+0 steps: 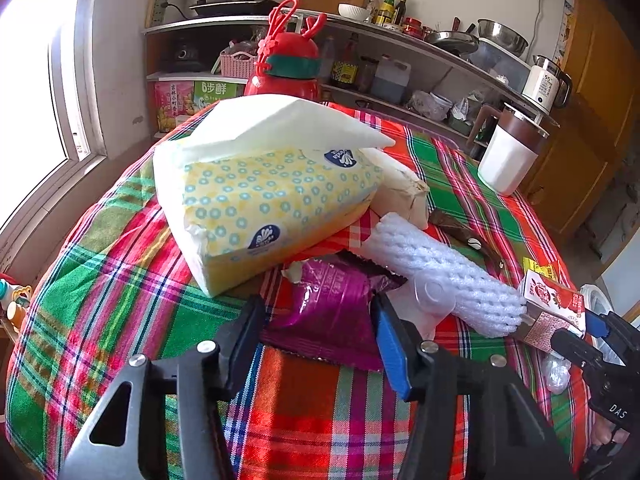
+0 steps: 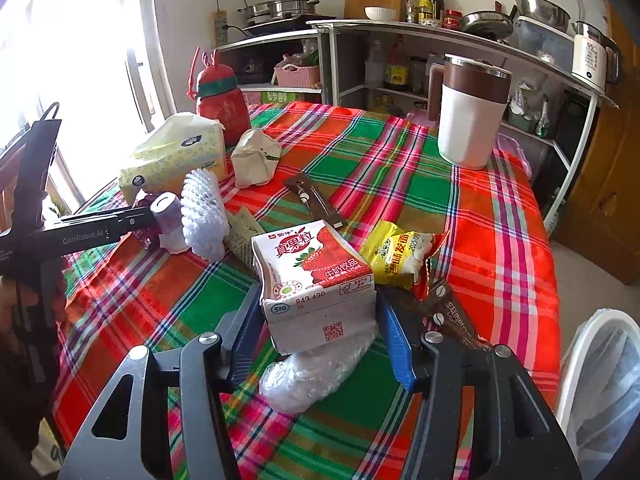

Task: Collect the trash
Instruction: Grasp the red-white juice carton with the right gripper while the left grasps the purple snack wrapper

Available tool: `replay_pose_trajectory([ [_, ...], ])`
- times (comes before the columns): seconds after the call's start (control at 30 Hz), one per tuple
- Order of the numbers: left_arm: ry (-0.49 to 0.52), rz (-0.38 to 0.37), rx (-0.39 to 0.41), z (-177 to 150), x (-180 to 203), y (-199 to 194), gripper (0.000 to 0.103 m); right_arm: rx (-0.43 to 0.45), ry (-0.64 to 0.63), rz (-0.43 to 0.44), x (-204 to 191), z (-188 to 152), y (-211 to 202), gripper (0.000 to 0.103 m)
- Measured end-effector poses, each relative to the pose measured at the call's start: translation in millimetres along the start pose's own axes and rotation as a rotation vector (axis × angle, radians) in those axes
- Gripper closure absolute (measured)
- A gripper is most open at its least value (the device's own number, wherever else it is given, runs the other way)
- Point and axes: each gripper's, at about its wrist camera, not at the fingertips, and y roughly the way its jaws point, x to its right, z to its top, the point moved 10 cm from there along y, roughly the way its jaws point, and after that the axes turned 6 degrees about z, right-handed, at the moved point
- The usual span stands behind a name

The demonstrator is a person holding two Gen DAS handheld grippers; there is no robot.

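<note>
My left gripper (image 1: 318,312) is open, its jaws on either side of a purple snack wrapper (image 1: 332,304) lying on the plaid tablecloth (image 1: 120,300). My right gripper (image 2: 318,312) stands around a strawberry milk carton (image 2: 316,280), jaws at its two sides; it also shows in the left wrist view (image 1: 578,330) at the carton (image 1: 554,304). A white foam fruit net (image 1: 440,268), a clear plastic cup (image 1: 424,300), a crumpled paper ball (image 2: 254,158), a yellow snack wrapper (image 2: 400,256), brown wrappers (image 2: 316,200) and clear plastic film (image 2: 316,372) lie around.
A yellow tissue pack (image 1: 264,196), a red bottle (image 1: 286,68) and a white-and-brown mug (image 2: 468,116) stand on the table. A white bin with a liner (image 2: 604,380) stands off the right edge. Kitchen shelves (image 2: 400,32) run behind.
</note>
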Motion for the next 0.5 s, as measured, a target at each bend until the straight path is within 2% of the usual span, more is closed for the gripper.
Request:
replay_pose_trajectory([
  [0.5, -0.013, -0.002, 0.040, -1.3, -3.6, -20.9, 0.047, 0.068, 0.035, 0.002, 2.3, 0.6, -19.5, 0.048],
])
